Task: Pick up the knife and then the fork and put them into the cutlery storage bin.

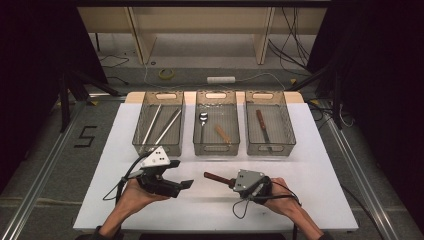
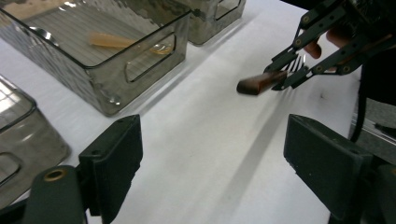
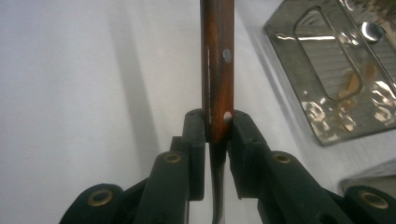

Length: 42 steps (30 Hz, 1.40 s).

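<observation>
Near the front edge of the white tabletop (image 1: 310,165), the right gripper (image 1: 231,182) held a fork (image 1: 218,178) with a reddish-brown wooden handle, its fingers (image 3: 194,140) clamped on the handle's lower end where the wood met the metal. From the high view the handle stuck out toward the left, above the tabletop, pointing at the left gripper (image 1: 189,184). From the left gripper view the fork's tines (image 2: 296,64) showed between the right gripper's black linkages, with the handle end jutting forward.

The left gripper rested in the person's left hand (image 1: 134,194), just beside the fork's handle end but apart from it. Its fingers (image 2: 116,158) stood wide, with bare tabletop between them.

Behind both grippers stood three clear bins in a row. The left bin (image 1: 142,142) held long metal rods, the middle bin (image 1: 216,150) a spoon (image 1: 202,120) and a pale wooden piece (image 1: 223,133), and the right bin (image 1: 287,142) a brown-handled utensil (image 1: 262,123).
</observation>
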### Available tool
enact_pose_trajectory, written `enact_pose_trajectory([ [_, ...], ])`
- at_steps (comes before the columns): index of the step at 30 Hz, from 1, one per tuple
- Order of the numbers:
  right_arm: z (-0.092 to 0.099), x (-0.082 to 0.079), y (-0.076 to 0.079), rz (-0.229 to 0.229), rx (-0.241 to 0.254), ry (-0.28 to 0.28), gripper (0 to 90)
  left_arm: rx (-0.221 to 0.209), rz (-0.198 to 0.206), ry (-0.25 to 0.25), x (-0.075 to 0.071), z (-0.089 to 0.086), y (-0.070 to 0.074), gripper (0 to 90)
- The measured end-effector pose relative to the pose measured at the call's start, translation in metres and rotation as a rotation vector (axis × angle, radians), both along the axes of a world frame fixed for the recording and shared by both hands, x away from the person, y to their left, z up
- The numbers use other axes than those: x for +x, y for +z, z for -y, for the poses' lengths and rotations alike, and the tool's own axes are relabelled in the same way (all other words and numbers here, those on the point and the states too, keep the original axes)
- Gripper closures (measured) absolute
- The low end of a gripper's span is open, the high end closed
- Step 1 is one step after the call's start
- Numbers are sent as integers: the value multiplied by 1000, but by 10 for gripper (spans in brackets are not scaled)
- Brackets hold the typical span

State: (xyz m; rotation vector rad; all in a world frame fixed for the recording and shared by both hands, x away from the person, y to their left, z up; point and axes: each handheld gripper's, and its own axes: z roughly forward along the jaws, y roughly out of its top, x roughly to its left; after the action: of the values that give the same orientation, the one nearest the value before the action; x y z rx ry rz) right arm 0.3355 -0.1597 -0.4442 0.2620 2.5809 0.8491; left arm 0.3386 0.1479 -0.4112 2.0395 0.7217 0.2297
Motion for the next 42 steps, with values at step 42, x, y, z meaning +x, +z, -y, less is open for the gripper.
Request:
enact_pose_trajectory([
  [42, 54, 75, 63, -96, 221, -300, 782, -78, 83, 138, -14, -38, -10, 174],
])
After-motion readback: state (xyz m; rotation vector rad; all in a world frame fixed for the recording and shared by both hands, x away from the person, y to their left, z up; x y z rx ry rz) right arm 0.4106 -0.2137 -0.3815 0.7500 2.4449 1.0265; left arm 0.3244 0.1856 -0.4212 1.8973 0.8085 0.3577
